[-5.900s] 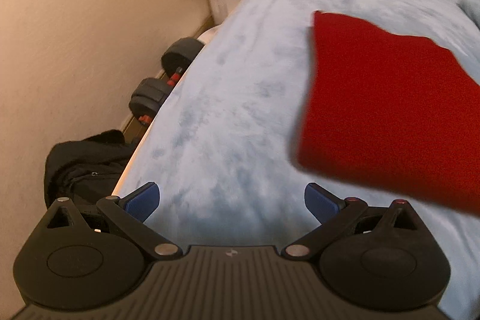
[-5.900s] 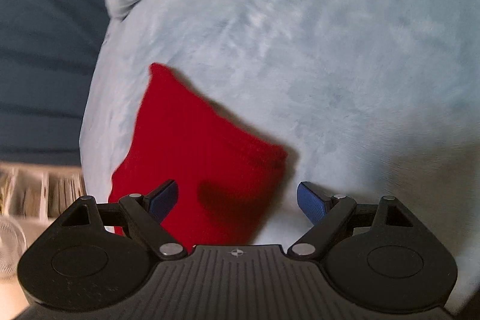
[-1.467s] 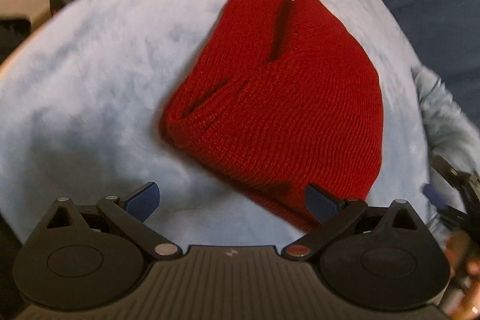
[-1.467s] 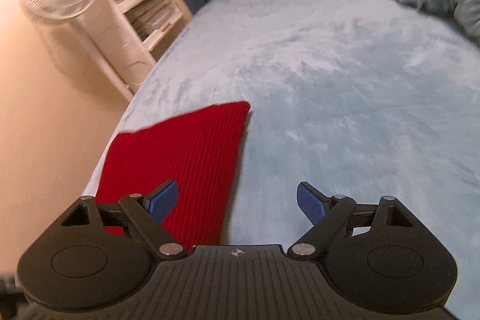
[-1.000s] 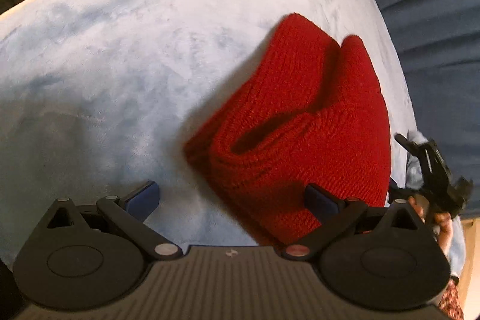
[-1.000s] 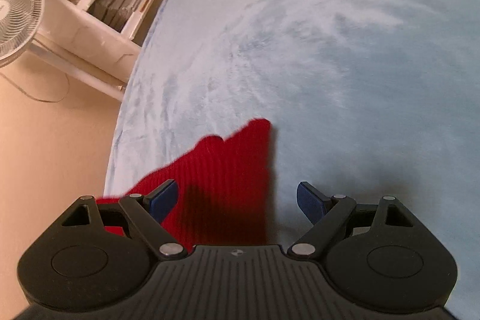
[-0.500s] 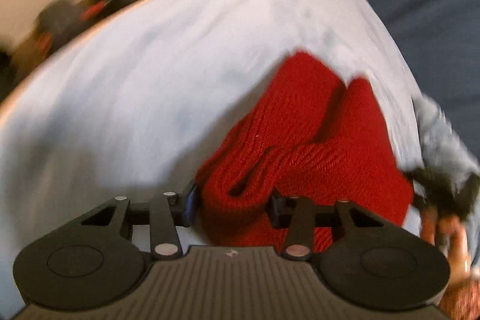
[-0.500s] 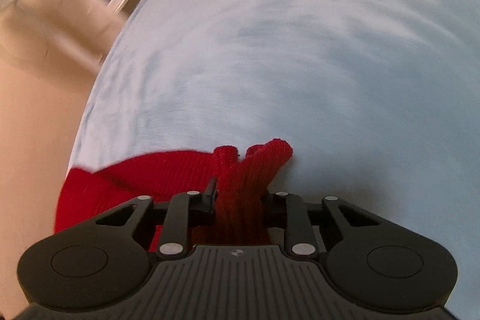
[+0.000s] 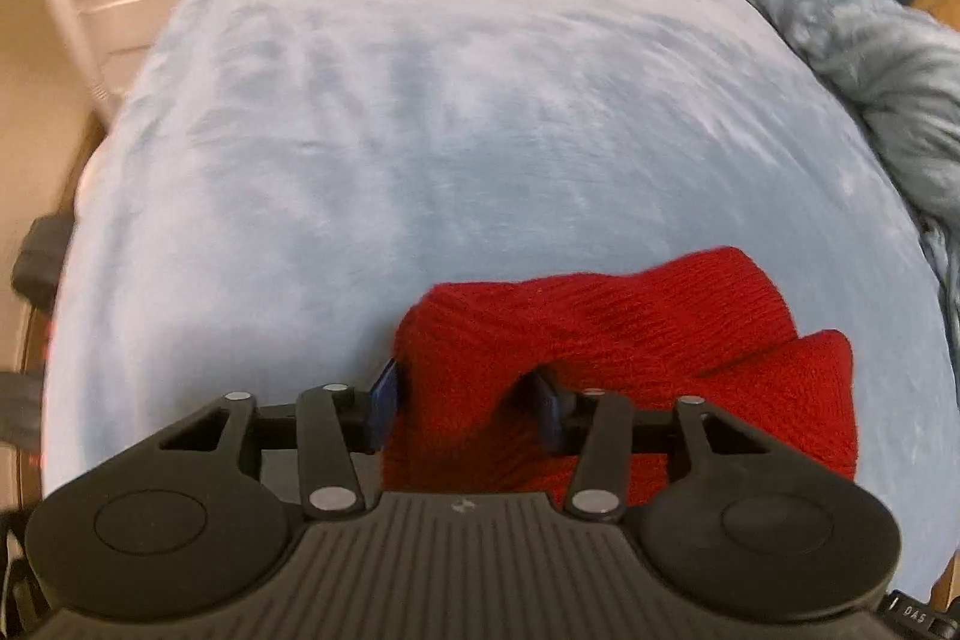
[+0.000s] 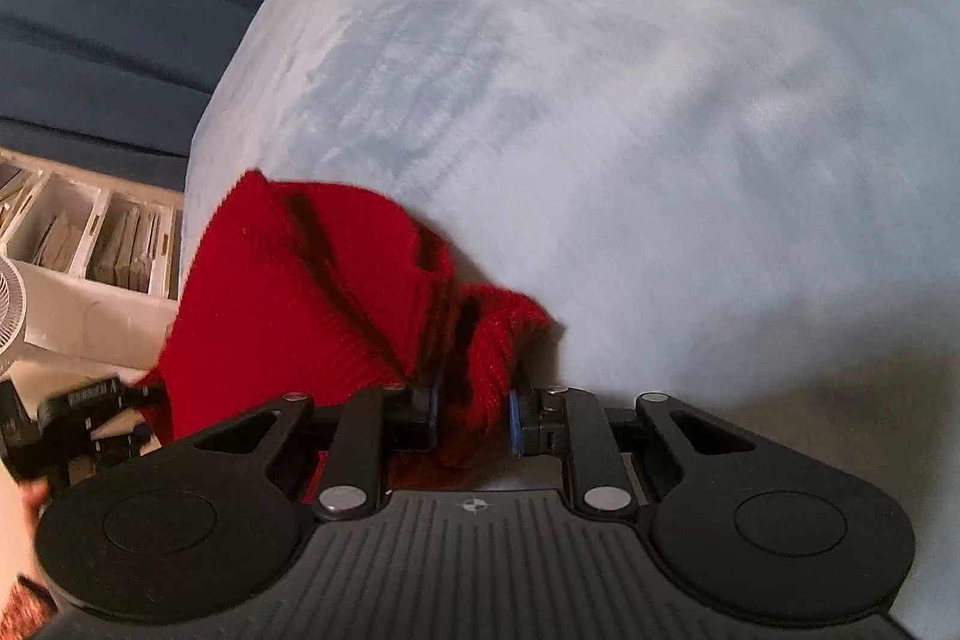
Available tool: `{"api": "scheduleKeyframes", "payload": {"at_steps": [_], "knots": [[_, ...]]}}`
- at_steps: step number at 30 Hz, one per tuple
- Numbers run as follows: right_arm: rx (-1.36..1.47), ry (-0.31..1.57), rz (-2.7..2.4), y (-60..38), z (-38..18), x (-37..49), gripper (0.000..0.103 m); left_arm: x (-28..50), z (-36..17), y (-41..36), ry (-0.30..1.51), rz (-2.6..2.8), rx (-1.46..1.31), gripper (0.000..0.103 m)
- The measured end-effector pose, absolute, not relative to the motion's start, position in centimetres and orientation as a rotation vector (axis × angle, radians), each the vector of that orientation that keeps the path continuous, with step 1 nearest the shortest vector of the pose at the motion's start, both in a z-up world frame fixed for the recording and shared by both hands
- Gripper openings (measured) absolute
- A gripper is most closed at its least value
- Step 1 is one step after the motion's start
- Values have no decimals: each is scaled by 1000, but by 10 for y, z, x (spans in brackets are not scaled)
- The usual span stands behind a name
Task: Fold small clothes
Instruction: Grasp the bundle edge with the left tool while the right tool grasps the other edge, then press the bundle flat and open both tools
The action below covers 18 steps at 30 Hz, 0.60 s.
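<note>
In the left wrist view, the left gripper is seen with its jaws drawn in and clamped on a thick bunch of the red knit hat. The knit is gathered between the blue pads and bulges over them. The remainder of the hat lies to the right of the jaws on the pale blue bed cover, in two rounded lobes with a crease between them. A rumpled grey-blue blanket is noted at the far right of the bed, well apart from the hat.

In the right wrist view, the right gripper is likewise found with its jaws closed on a narrow fold of the same hat, the knit being pinched upright between the pads. The bulk of the hat extends to the left of the jaws and appears lifted or draped rather than flat, with several dark creases across it. Part of the left gripper's body is visible at the lower left edge. White shelving and a fan are recorded beyond the bed edge.

Assessment: the hat is gripped at two points and is bunched, not flat. No finished fold is in evidence. It is judged that a fold is in progress at most, and that carrying the gripped edge over, laying it down squarely, releasing and smoothing are all left to be done. Whether other clothes await folding cannot be told.
</note>
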State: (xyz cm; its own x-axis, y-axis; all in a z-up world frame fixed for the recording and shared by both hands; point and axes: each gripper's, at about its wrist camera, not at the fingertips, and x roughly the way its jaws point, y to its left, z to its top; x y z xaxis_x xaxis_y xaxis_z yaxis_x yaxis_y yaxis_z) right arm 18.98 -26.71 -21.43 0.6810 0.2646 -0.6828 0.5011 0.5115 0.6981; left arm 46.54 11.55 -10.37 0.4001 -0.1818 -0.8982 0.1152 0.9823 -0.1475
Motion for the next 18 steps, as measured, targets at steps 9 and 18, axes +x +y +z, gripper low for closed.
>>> {"api": "scheduleKeyframes", "payload": {"at_steps": [9, 18], "knots": [[781, 834, -191, -270, -178, 178, 59, 392, -79, 135, 1025, -81, -71, 95], [403, 861, -54, -224, -113, 129, 65, 203, -65, 61, 919, -56, 203, 103]]}}
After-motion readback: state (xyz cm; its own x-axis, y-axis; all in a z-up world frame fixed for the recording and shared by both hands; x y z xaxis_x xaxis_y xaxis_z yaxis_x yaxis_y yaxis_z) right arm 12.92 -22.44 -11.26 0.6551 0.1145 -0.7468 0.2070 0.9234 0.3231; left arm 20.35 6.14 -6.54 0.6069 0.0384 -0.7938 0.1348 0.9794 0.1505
